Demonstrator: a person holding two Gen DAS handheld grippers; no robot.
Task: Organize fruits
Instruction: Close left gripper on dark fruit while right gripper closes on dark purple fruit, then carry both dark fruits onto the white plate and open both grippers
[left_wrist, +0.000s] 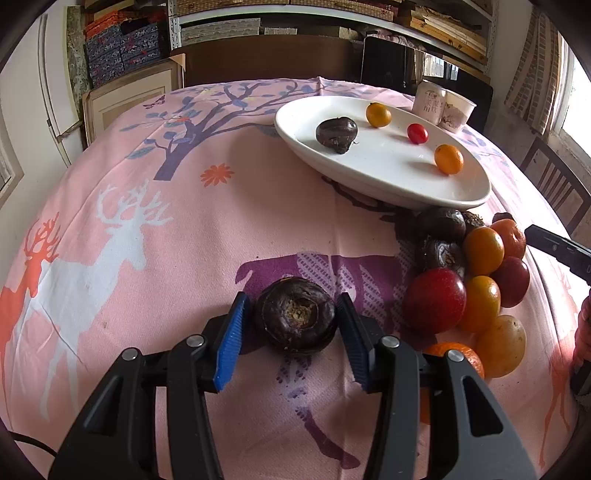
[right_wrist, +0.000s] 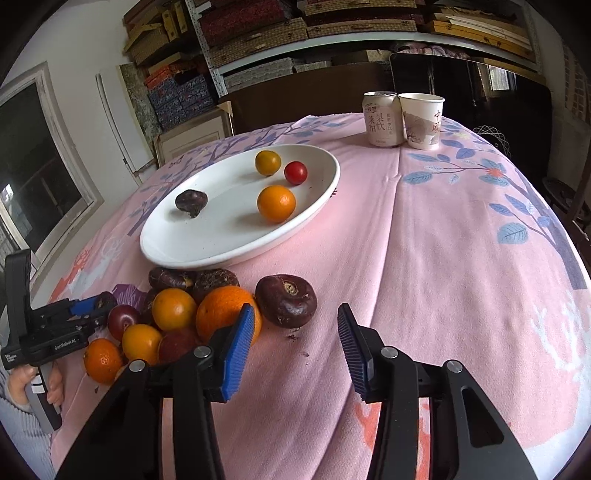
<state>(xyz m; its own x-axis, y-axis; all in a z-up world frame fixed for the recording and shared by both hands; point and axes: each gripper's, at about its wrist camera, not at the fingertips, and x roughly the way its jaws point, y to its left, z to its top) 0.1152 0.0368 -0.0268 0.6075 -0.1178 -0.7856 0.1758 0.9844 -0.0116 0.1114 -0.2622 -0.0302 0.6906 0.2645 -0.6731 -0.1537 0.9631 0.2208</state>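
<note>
My left gripper (left_wrist: 292, 314) is open, its blue pads on either side of a dark water chestnut (left_wrist: 295, 317) on the pink cloth, small gaps showing. A white oval plate (left_wrist: 388, 184) holds a water chestnut (left_wrist: 337, 134), two small oranges (left_wrist: 448, 158) and a red cherry tomato (left_wrist: 417, 133). A pile of oranges, red tomatoes and chestnuts (left_wrist: 476, 280) lies right of my left gripper. My right gripper (right_wrist: 295, 325) is open and empty, just behind another water chestnut (right_wrist: 286, 301) and a large orange (right_wrist: 225, 314). The plate (right_wrist: 207, 251) shows beyond.
A drink can (right_wrist: 382, 118) and a paper cup (right_wrist: 421, 120) stand at the table's far edge. The left gripper's body (right_wrist: 51, 328) and the hand holding it show at the left of the right wrist view. Shelves and chairs surround the table.
</note>
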